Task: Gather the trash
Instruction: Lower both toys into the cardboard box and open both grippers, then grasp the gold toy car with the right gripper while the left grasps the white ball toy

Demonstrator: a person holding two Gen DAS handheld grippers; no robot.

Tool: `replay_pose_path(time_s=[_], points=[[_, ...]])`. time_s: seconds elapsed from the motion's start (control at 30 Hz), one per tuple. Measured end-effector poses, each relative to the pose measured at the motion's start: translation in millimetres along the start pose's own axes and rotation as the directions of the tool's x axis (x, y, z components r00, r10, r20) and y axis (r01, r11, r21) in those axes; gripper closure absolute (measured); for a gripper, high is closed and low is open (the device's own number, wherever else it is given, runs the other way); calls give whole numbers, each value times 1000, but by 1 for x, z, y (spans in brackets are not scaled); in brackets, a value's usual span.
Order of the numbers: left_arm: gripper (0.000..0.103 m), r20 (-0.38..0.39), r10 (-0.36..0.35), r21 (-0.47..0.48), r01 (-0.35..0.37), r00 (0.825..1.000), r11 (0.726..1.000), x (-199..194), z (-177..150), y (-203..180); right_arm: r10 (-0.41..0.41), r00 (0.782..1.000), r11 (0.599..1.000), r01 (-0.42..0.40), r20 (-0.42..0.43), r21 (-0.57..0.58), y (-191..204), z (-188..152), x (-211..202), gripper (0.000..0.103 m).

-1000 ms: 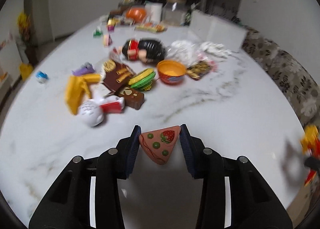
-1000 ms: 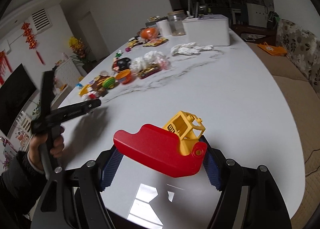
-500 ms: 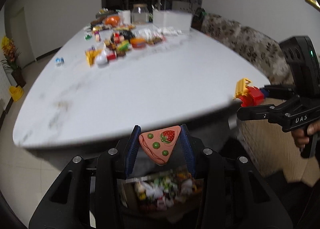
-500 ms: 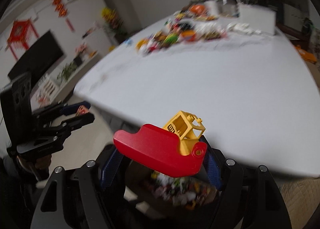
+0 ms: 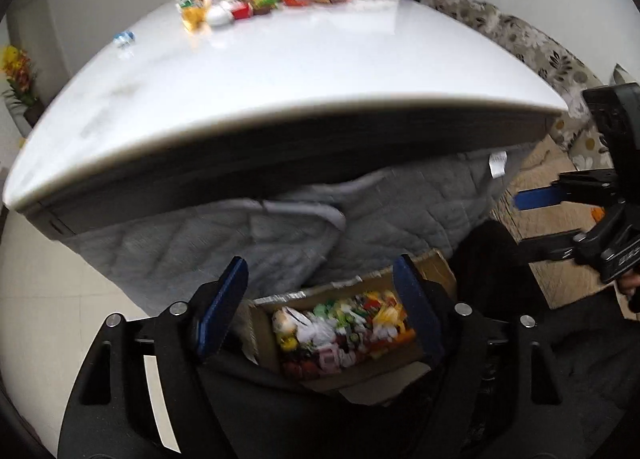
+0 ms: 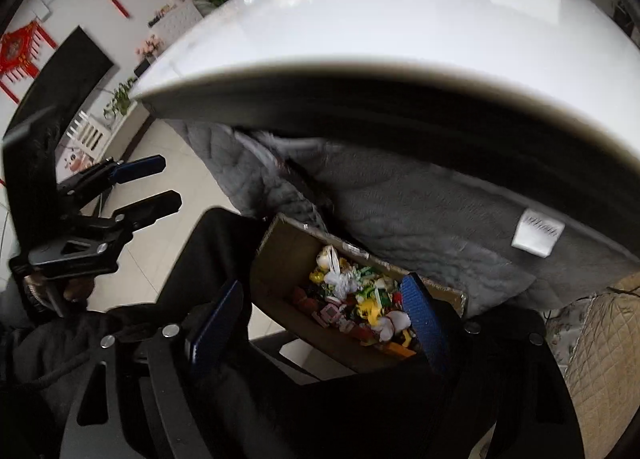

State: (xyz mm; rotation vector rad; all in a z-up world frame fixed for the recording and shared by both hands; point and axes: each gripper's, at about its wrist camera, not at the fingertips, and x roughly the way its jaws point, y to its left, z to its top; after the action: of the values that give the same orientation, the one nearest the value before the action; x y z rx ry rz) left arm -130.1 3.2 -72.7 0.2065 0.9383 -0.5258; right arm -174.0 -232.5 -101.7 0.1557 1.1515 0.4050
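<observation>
Both jaws just opened wide, nothing between — left gripper (image 5: pixel 320 307) & right gripper (image 6: pixel 320 319) best kept over cardboard box (image 6: pixel 280 255) till drops are confirmed.

our grippers (image 5: pixel 320 307) are black plastic with blue ribbed pads (image 5: pixel 222 311) and silver screws (image 5: pixel 463 309); we wear dark sleeves (image 6: pixel 44 343).
</observation>
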Motion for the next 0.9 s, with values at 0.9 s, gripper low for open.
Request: replay_pose_path(time_s=[0.9], points=[[20, 188, 41, -267, 11, 981, 964, 26, 160, 80, -258, 946, 951, 284, 196, -122, -112, 366, 77, 21]])
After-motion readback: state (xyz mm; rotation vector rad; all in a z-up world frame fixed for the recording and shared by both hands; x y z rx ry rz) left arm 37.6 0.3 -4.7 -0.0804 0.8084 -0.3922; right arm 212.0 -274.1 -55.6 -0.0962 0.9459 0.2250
